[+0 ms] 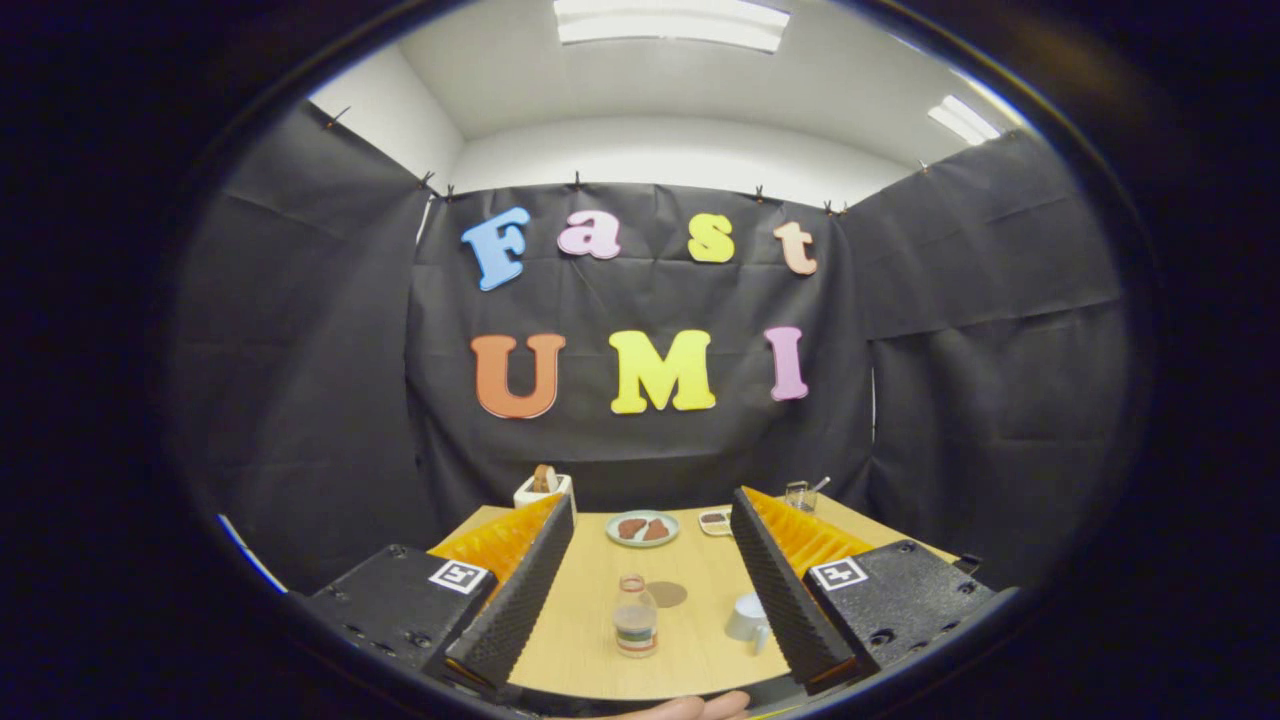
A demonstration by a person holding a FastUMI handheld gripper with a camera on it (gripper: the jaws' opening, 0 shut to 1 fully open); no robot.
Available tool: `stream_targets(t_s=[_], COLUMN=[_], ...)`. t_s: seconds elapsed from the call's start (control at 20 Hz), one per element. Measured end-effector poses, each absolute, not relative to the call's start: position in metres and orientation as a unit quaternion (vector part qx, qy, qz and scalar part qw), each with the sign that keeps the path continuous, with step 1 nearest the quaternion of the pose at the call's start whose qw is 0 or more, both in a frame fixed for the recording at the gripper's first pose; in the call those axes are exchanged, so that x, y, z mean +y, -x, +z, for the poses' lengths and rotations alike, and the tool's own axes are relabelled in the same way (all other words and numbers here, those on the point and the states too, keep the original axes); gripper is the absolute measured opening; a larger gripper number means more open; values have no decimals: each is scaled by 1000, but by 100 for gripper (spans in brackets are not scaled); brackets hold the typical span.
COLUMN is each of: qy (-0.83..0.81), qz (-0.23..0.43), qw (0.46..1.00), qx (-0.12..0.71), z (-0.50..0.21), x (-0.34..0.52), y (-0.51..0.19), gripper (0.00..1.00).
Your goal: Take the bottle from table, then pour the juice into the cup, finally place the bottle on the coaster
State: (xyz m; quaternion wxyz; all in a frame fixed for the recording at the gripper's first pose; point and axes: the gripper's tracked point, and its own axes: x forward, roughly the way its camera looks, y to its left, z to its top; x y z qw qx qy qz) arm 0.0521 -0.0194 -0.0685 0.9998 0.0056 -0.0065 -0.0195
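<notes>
bottle (pixel 635 617) upright on table between wide-spread gripper (pixel 650 590) fingers, untouched

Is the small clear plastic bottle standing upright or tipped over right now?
Upright. The small clear plastic bottle stands base-down on the wooden table, neck pointing up, between the open claw's fingers, untouched.

Table (pixel 590 640): light wood grain. Bottle (pixel 635 617): clear, with red, white and dark label bands. Coaster (pixel 667 594): flat brown disc. Cup (pixel 748 617): white. Plate (pixel 642 528): pale green, holding two reddish-brown pieces. Box (pixel 541 490): white, something tan inside. Glass (pixel 798 495): clear. Small tray (pixel 715 521): possibly white with brown contents. Gripper (pixel 650 600) fingers spread, ribbed pattern
</notes>
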Motion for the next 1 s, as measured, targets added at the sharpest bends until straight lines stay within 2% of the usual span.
stream_targets(t_s=[0.25,0.65,1.0], qy=[-11,-49,-17], qz=[-27,-2,-20], qw=[1000,999,999], qx=[-7,3,36], z=[-103,-169,-243], x=[-22,-8,-15], y=[-74,-112,-146], gripper=[100,100,100])
